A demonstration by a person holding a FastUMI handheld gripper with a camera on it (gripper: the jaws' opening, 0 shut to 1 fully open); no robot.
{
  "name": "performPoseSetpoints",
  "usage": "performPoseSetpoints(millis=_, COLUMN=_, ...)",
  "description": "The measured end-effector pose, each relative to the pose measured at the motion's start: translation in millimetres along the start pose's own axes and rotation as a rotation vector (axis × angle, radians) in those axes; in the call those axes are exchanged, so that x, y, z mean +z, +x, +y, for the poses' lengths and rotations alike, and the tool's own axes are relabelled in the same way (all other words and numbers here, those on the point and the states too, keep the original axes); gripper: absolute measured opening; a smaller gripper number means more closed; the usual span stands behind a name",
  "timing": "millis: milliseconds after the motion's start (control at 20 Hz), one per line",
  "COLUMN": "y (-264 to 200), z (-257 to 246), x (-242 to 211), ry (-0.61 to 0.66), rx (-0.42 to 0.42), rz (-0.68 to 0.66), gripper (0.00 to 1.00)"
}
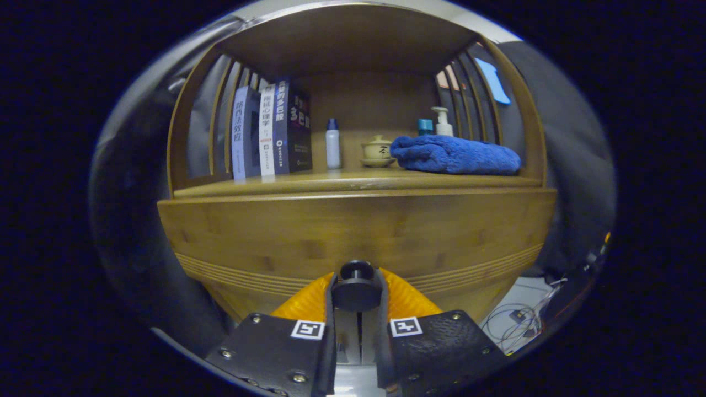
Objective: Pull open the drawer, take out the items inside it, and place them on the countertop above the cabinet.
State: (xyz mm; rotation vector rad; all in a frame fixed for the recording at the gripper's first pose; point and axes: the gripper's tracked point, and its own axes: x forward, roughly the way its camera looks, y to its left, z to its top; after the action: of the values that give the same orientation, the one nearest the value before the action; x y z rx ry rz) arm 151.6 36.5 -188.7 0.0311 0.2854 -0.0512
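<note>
1. I see the gripper point(357, 286) at lower centre of the frame, its two fingers point(331, 309) pressed in on the round dark drawer knob point(356, 286) from either side.
2. The knob sits on the wooden drawer front point(248, 231), which spans the middle of the frame; I cannot tell whether the drawer is pulled out at all.
3. Above the drawer front lies the counter point(331, 182) of the cabinet.
4. On the counter, left of centre, books point(270, 135) stand upright; just beside them to the right stands a small white bottle point(332, 144).
5. Right of centre, a lidded cup on a saucer point(378, 150) sits just beside a folded blue towel point(455, 155).
6. Behind the towel stand a pump bottle point(442, 122) and a blue-capped container point(424, 126).
</note>
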Motion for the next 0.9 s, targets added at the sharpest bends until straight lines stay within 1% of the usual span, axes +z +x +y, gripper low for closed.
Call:
performPoseSetpoints(millis=300, y=-75, z=-1, x=-14, ry=0.061, rx=-0.022, rz=-0.016, gripper=0.29)
performPoseSetpoints(millis=500, y=-115, z=-2, x=-24, ry=0.037, rx=-0.015, rz=-0.021, gripper=0.29)
performPoseSetpoints(millis=700, y=-142, z=-4, x=-41, ry=0.045, rx=-0.012, rz=0.016, gripper=0.29)
performPoseSetpoints(millis=750, y=-147, z=-2, x=-38, ry=0.045, rx=0.001, rz=0.008, gripper=0.29)
performPoseSetpoints(millis=900, y=-149, z=-5, x=-41, ry=0.033, rx=-0.001, rz=0.022, gripper=0.29)
